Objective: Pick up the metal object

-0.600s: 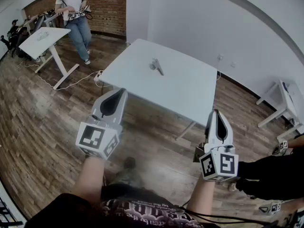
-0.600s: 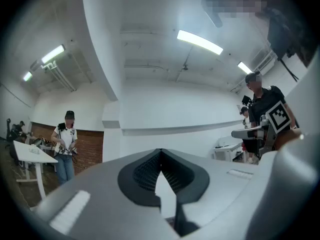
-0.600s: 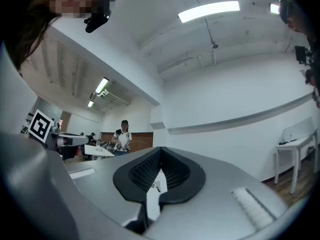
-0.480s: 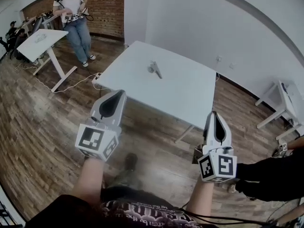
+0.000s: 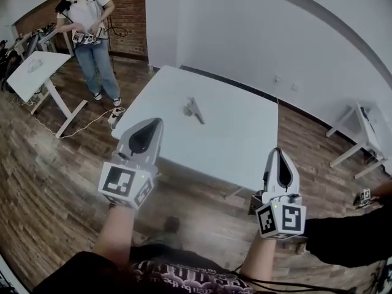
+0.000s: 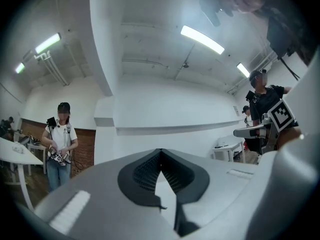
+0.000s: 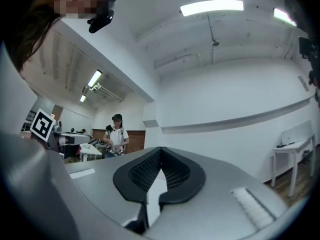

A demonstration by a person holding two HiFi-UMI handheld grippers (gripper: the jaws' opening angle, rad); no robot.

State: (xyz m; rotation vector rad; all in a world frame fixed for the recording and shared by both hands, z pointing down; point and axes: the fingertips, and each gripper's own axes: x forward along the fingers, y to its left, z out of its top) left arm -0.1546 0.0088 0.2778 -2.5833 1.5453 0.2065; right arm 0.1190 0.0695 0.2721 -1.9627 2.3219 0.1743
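**Approach to the table: open from the near edge**

The white table lies at 12 o'clock. Its top is bare except for the metal object near the middle, so there is free room on all sides of it and above it. The left gripper and right gripper, both with jaws together, are over the floor at the near edge, and nothing stands between them and the top. At 1 o'clock the white wall runs close behind the table's far side. A standing person and a tilted desk are at 10 o'clock, well apart from the table. A small desk stands at 3 o'clock. A black sleeve reaches in at 4 o'clock, just beside the right gripper.
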